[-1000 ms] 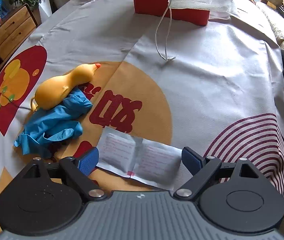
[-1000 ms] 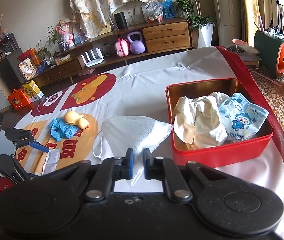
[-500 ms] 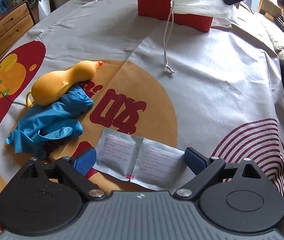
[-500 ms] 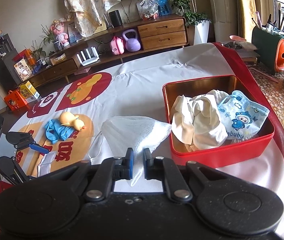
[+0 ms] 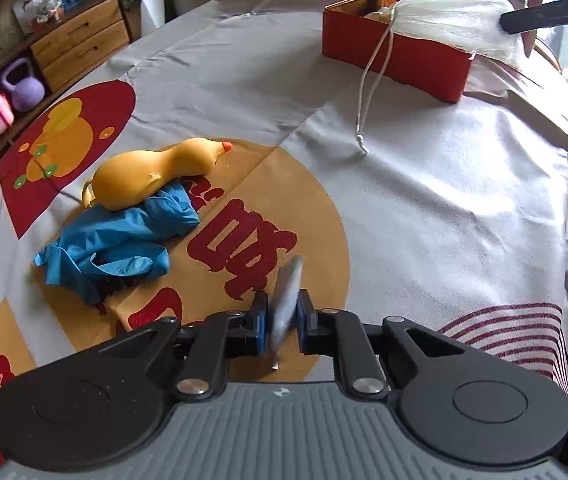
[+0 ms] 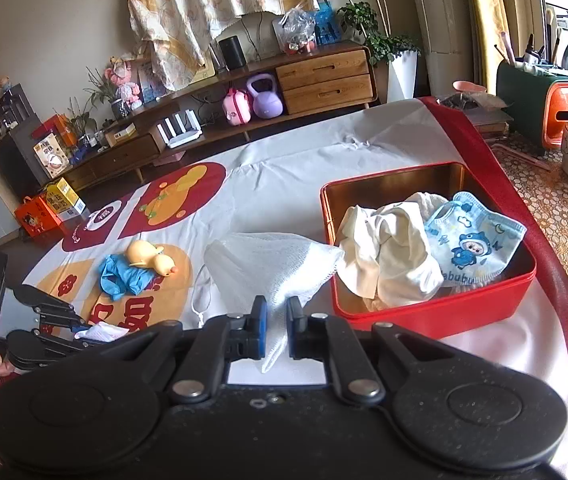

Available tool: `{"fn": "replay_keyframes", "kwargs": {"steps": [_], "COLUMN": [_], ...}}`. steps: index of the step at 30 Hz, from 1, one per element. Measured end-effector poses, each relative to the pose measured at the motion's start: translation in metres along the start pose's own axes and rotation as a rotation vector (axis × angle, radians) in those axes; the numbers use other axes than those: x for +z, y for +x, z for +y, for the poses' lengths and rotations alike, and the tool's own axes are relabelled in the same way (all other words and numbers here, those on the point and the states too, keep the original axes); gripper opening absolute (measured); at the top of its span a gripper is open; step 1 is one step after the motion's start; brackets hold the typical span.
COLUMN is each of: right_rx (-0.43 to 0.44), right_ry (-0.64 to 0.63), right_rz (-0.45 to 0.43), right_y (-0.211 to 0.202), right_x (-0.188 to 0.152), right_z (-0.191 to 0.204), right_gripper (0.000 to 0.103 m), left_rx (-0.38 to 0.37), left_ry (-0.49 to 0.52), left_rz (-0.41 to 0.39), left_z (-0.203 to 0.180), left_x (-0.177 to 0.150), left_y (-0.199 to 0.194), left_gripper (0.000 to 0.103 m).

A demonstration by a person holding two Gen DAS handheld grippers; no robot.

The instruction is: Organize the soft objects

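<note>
The jaws of my left gripper (image 5: 284, 312) are closing; its blue pads press a white paper packet (image 5: 288, 288), which stands folded up on edge between them. A yellow rubber duck (image 5: 144, 176) lies on a crumpled blue glove (image 5: 116, 240) to the left. My right gripper (image 6: 276, 320) is shut on a white gauze mask (image 6: 272, 264) held beside the red tin (image 6: 431, 312); the mask's ear loop (image 5: 367, 92) dangles to the cloth. The tin holds a cream cloth (image 6: 383, 248) and a blue printed mask (image 6: 471, 240).
The table wears a grey cloth with red and orange prints (image 5: 244, 80). Its red-trimmed edge (image 6: 555, 272) runs just right of the tin. Beyond the far side stand a wooden sideboard (image 6: 323, 80), a purple kettlebell (image 6: 266, 98) and boxes on the floor.
The left gripper went from wide open around the flat packet to shut on it, folding the packet upright. The right gripper keeps the gauze mask by the tin.
</note>
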State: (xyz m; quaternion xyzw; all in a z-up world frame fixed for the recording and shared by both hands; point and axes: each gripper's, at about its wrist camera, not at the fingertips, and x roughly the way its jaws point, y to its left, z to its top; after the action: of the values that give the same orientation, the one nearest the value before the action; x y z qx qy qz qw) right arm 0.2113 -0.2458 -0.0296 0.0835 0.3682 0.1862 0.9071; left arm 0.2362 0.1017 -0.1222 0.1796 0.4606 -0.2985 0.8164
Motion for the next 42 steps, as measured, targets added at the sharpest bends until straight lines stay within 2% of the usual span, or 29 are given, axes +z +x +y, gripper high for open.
{"fn": "replay_keyframes", "kwargs": {"steps": [7,11,16,22,28,42], "right_rx": [0.007,0.004,-0.002,-0.010,-0.029,-0.105], "right_ry": [0.028,0.036,0.047,0.065,0.087,0.137], "right_rz": [-0.037,-0.064,-0.102,-0.144,-0.173,-0.219], "right_y": [-0.016,-0.028,-0.044,-0.060,-0.066,-0.054], "right_x": [0.001,0.003,0.007,0.015,0.022,0.042], "right_z": [-0.016,-0.028,-0.047,-0.072,-0.094,-0.143], "right_gripper": [0.009,0.009,0.009,0.009,0.009,0.009], "left_rx": [0.148,0.168,0.157,0.162,0.133,0.082], "left_ry": [-0.114,-0.187,-0.240,-0.224,-0.236,-0.197], "left_rz": [0.004,-0.028,-0.087,-0.136,-0.177,-0.220], "left_z": [-0.022,-0.034,-0.054,-0.084,-0.107,-0.164], "left_x": [0.009,0.022,0.047,0.083,0.127,0.228], "left_y": [0.004,0.003,-0.005,-0.017,-0.020,0.020], "left_gripper": [0.008,0.008,0.008,0.008,0.008,0.008]}}
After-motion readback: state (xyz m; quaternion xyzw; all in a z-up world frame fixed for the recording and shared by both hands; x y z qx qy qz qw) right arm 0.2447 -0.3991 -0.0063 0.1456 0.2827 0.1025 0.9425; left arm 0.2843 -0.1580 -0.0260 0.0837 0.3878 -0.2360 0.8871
